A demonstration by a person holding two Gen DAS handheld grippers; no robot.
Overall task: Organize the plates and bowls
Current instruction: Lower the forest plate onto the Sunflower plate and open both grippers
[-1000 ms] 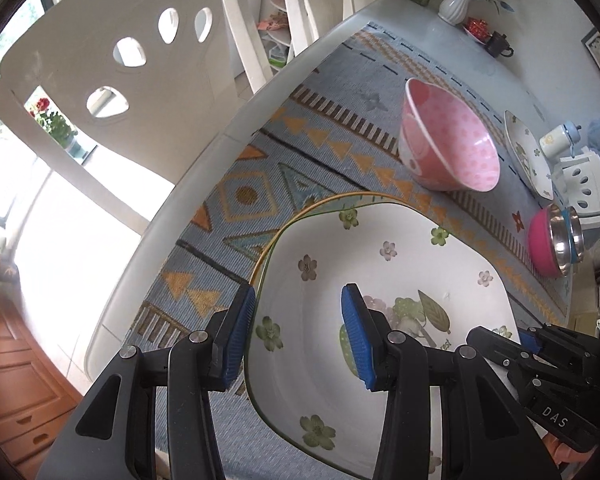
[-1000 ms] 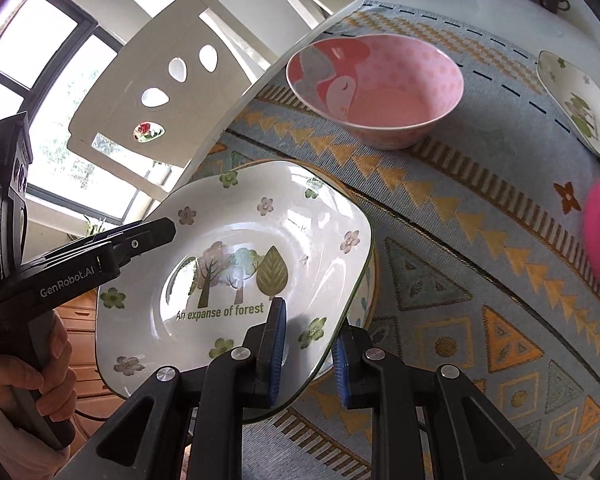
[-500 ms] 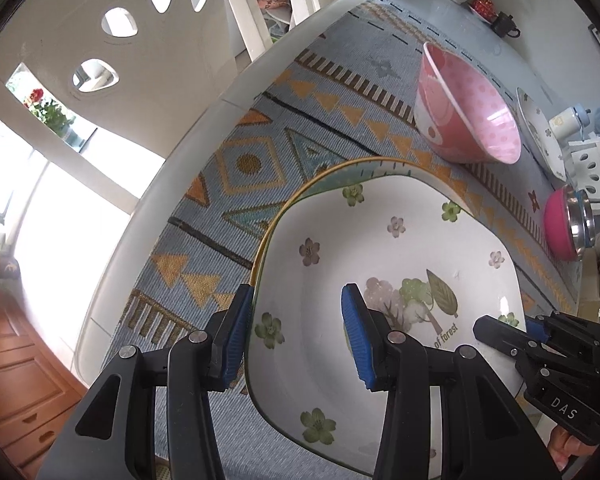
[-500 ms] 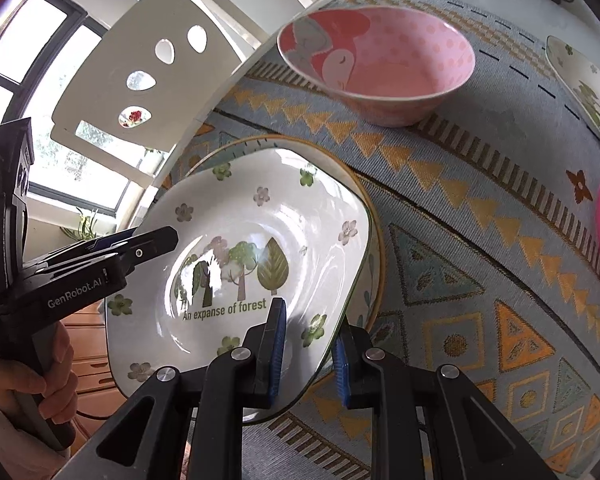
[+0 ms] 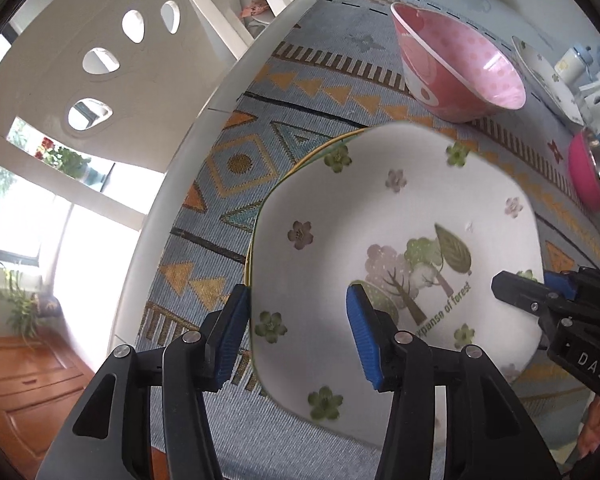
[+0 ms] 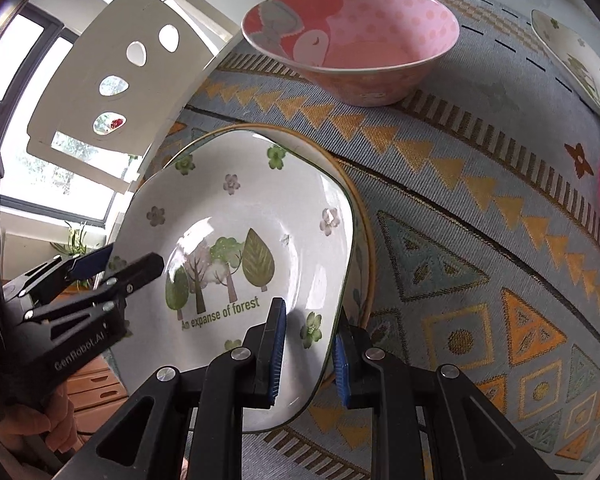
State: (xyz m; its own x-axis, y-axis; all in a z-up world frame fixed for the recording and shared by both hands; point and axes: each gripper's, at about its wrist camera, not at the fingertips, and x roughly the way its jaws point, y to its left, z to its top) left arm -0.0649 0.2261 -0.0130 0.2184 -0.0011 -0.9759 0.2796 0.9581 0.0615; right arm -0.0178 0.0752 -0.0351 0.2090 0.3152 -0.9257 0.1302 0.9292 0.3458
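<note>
A white squarish forest-print plate (image 5: pixel 396 240) (image 6: pixel 236 248) is held tilted above a yellow-rimmed plate (image 6: pixel 360 216) lying on the patterned cloth. My left gripper (image 5: pixel 296 332) straddles its left rim, with its fingers wide apart. My right gripper (image 6: pixel 310 354) is shut on the plate's right rim. The right gripper shows in the left wrist view (image 5: pixel 540 296), and the left gripper in the right wrist view (image 6: pixel 112 268). A pink bowl (image 5: pixel 456 68) (image 6: pixel 352 40) stands behind the plates.
A second forest-print plate (image 6: pixel 576 64) and a magenta steel-lined bowl (image 5: pixel 592 172) lie at the right. A white chair (image 5: pixel 100 60) stands beyond the table edge at the left. White containers (image 5: pixel 596 96) stand at the far right.
The forest-print plate has lifted and tilted up off the yellow-rimmed plate. Both grippers have kept their places on its rims.
</note>
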